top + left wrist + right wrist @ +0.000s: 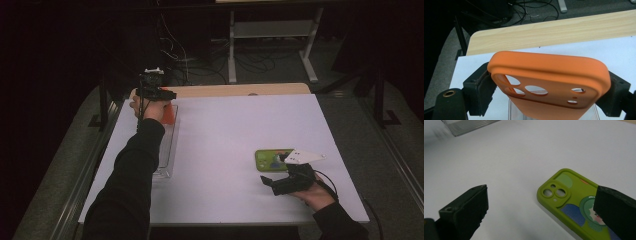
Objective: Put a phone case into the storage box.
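Observation:
An orange phone case (549, 82) with camera cutouts is clamped between the two jaws of my left gripper (549, 95), held above the table's far left; in the high view the orange phone case (168, 114) shows beside the hand under my left gripper (155, 87). A green phone case (576, 202) with a cartoon print lies flat on the white table. My right gripper (541, 212) stands open just above it, one jaw over the case's right part, nothing held. In the high view the green phone case (270, 159) lies at the right, next to my right gripper (280, 177).
A clear plastic tray (167, 150) lies along the table's left side, under the left forearm; its corner (469, 125) shows at the top of the right gripper view. A wooden strip (240, 90) borders the far edge. The white table (225, 130) spreads between the two hands.

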